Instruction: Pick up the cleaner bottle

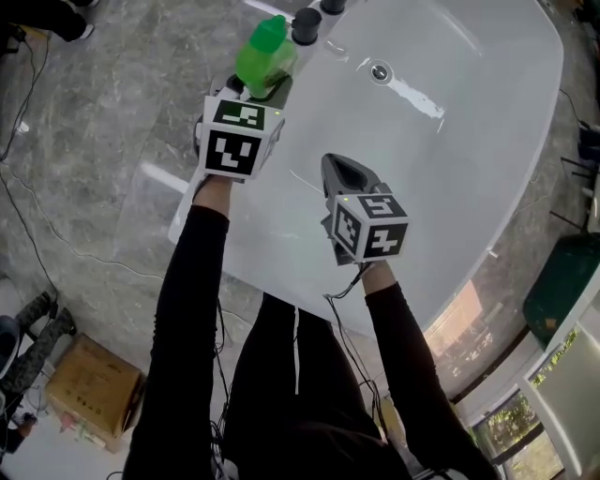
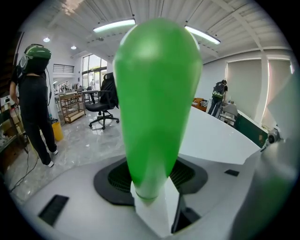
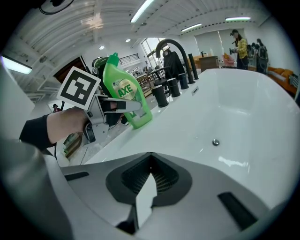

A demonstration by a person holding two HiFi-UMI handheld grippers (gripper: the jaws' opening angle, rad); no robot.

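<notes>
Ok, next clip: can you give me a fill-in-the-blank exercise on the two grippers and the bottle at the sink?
1. The left gripper has its jaws shut on the ___ cleaner bottle.
2. The label on that bottle reads ___.
3. The right gripper hangs over the white basin with ___ between its jaws.

Missing words: green; AXE; nothing.

Faucet knobs (image 1: 307,25) just beside bottle (image 1: 265,54), basin (image 1: 469,141) open
</notes>
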